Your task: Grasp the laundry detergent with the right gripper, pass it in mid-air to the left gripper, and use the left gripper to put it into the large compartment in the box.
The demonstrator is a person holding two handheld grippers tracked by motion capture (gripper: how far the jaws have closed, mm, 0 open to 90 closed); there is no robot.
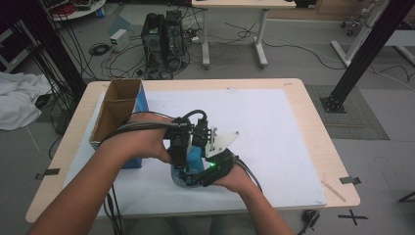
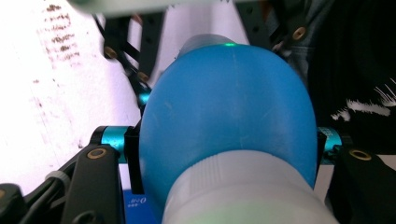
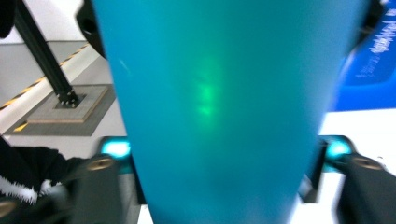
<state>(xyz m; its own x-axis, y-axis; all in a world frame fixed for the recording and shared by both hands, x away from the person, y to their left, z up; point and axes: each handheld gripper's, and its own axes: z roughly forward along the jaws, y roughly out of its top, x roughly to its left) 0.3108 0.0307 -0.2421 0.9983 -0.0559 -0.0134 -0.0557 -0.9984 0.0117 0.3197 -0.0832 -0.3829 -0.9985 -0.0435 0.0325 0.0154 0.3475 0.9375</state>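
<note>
Both hands meet over the near middle of the desk (image 1: 293,127), and between them sits a blue bottle with a white cap (image 2: 224,121). The left tongs (image 2: 229,144) are clamped on its rounded shoulder just past the cap, likely to hold it steady. The right tongs (image 3: 224,163) straddle the blue body with the pads at its sides, though whether they press I cannot tell. An open cardboard box (image 1: 117,110) waits at the left, perhaps its destination.
</note>
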